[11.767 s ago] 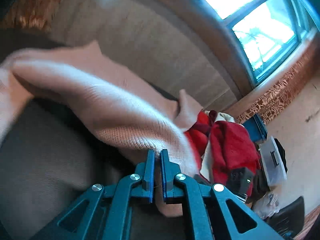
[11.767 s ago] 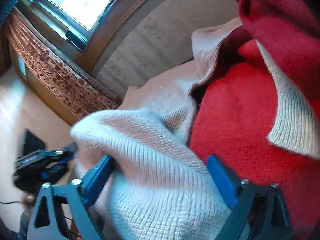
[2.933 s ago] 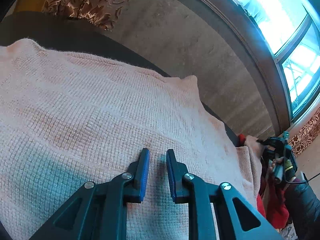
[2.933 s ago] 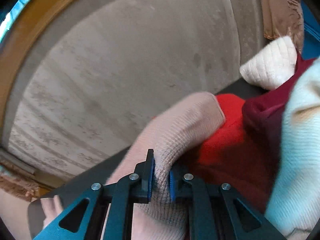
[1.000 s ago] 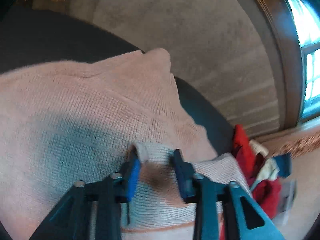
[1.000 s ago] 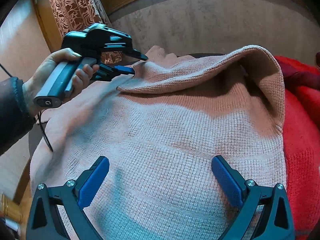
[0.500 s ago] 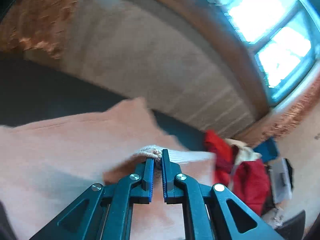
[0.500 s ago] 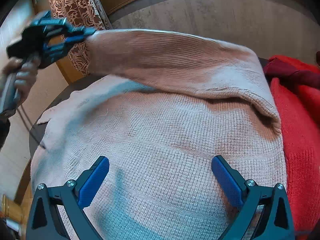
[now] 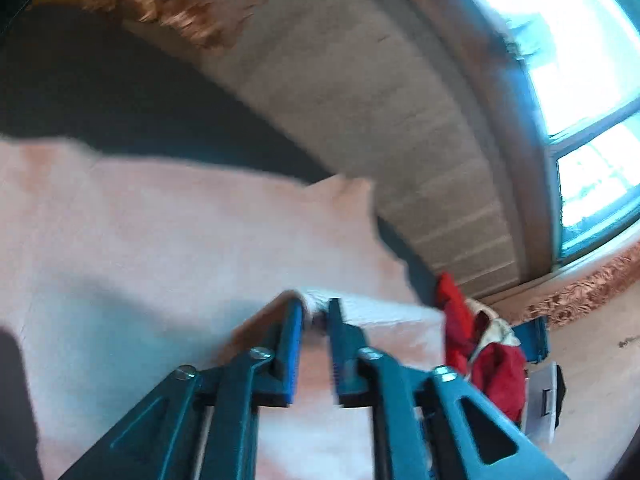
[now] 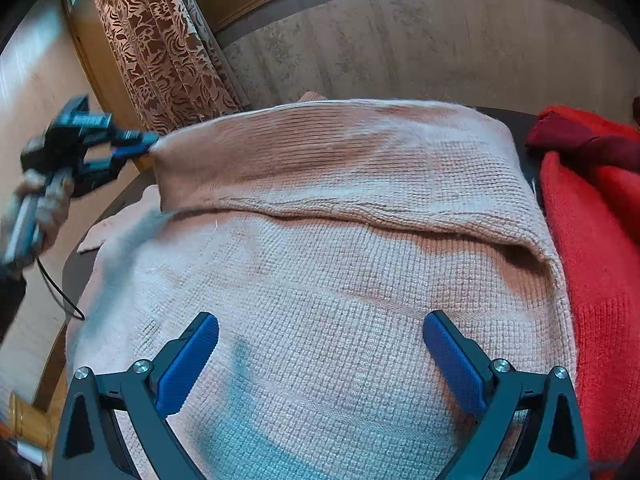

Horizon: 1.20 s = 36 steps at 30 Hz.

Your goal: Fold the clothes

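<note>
A pink knit sweater [image 10: 340, 272] lies spread on the dark table [image 9: 120, 92]. One sleeve [image 10: 320, 148] is stretched across its upper part toward the left. My left gripper [image 10: 150, 142], held in a hand [image 10: 40, 200], pinches the sleeve's cuff [image 9: 314, 300]; its jaws are opening with the cuff still between the tips. In the left wrist view the left gripper [image 9: 316, 310] hangs over the sweater [image 9: 160, 232]. My right gripper [image 10: 320, 320] stands wide open just above the sweater's near part, with nothing between its fingers.
A heap of red clothes [image 10: 592, 240] lies against the sweater's right edge, also seen from the left wrist as red clothes [image 9: 496, 368]. A patterned curtain [image 10: 160, 40] and a wall stand behind the table. A white box [image 9: 544, 400] and a blue bin [image 9: 532, 340] sit on the floor.
My left gripper closed on the sleeve's cuff and carried it leftward across the sweater, laying the sleeve lower and flatter; its jaws are now wider than half a second ago. The right gripper has not moved.
</note>
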Available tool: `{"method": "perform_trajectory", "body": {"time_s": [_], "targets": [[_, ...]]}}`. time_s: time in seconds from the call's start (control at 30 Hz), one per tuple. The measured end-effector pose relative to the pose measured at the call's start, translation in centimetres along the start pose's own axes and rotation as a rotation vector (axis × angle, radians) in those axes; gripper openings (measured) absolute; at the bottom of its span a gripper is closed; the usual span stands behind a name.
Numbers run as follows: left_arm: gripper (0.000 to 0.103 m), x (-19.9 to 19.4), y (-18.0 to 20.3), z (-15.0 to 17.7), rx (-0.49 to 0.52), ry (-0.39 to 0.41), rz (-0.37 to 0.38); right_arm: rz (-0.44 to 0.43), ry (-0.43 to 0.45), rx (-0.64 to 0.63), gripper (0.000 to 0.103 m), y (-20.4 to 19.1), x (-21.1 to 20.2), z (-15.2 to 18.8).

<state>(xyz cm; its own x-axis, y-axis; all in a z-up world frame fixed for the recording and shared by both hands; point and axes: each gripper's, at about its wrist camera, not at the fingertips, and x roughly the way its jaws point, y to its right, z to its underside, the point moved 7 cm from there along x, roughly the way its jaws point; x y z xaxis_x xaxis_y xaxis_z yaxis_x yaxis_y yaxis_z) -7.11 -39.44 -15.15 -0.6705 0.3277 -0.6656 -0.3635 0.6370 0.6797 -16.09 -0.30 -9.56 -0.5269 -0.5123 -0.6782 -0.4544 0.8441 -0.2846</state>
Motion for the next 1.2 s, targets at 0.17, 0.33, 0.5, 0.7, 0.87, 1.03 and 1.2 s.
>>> {"method": "perform_trajectory", "body": {"time_s": [0.17,0.33,0.5,0.7,0.87,1.03,1.2], "targets": [[0.033,-0.9,-5.4,0.3,-0.16,0.068,-0.021,-0.006,0.0,0.003,0.103,0.1,0.3,-0.2],[0.043,-0.3,-5.6,0.9,-0.125,0.073,-0.032,-0.002,-0.003,0.001,0.103,0.2,1.0,-0.5],[0.046,4.2,-3.0,1.7,-0.048,-0.035,-0.043,0.001,-0.003,0.001,0.103,0.2,0.9,-0.4],[0.005,7.3,-0.6,1.7,0.043,-0.073,-0.104,-0.003,0.0,0.008,0.103,0.2,1.0,-0.3],[0.004,3.6,0.3,2.5,0.093,-0.002,-0.051,-0.009,0.004,0.013,0.103,0.2,0.9,-0.3],[0.004,3.8,-5.0,4.3,0.092,-0.048,-0.219,-0.024,0.009,0.022,0.103,0.2,0.7,-0.3],[0.006,3.6,-6.2,4.1,-0.035,-0.011,-0.136,-0.032,0.005,0.029,0.103,0.2,0.7,-0.3]]}}
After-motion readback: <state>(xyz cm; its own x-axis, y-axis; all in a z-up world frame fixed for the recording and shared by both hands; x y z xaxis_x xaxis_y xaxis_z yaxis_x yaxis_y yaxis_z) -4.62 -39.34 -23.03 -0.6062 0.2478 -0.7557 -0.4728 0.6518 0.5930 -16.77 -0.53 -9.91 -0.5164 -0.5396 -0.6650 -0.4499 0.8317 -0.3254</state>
